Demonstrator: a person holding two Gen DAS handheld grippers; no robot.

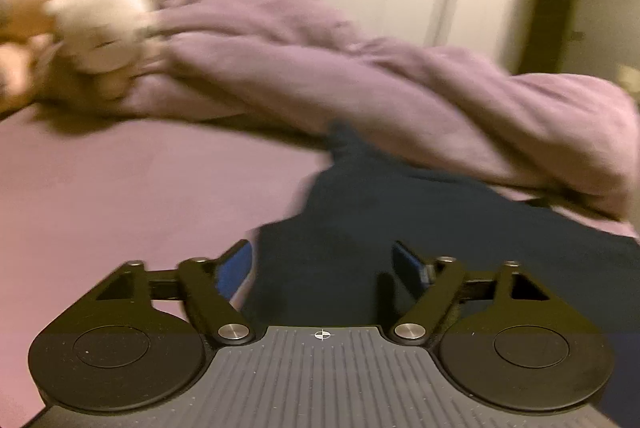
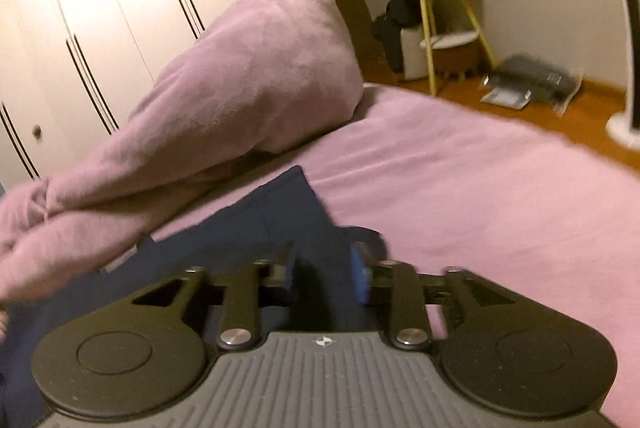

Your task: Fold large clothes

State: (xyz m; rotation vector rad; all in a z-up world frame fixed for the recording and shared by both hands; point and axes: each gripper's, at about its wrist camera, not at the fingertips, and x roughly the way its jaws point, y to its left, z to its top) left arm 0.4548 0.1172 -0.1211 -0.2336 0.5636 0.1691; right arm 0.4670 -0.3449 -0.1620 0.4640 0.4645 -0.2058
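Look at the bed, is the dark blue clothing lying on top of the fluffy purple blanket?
No, the dark blue clothing lies flat on the pink sheet, beside the bunched-up purple blanket, not on it.

I see soft toys (image 1: pixel 92 23) by a bunched purple blanket (image 1: pixel 360 75) on the bed (image 2: pixel 480 187), white closet doors (image 2: pixel 120 7), and a yellow-legged stand (image 2: pixel 440 11).

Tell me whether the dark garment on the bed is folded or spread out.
Mostly spread: the navy garment lies flat across the pink sheet, one end under the heaped blanket. Any fold is not visible.
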